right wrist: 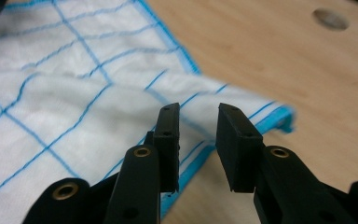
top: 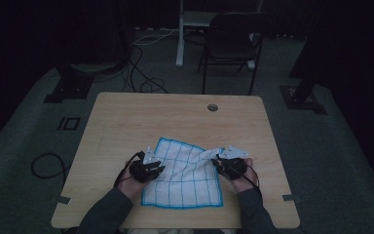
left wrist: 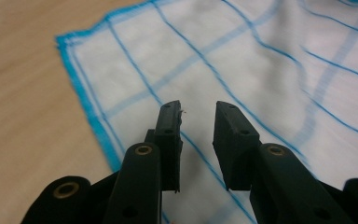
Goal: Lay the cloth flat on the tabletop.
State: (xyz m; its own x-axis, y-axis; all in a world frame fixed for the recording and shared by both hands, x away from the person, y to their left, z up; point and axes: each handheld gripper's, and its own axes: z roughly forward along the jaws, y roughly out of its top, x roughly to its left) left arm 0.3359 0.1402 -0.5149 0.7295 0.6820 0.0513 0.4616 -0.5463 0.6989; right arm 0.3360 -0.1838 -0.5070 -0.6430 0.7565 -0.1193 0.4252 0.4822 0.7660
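I see the cloth [top: 185, 174], white with blue lines, lying near the tabletop's [top: 126, 117] front edge, its right corner rumpled. My left gripper [left wrist: 198, 112] hovers over its left part, fingers apart, holding nothing. My right gripper [right wrist: 198, 114] sits above the rumpled corner, fingers likewise apart and empty.

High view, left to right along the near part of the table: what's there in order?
Loop of black cable on the floor → left gripper → white cloth with blue grid → right gripper → bare table edge.
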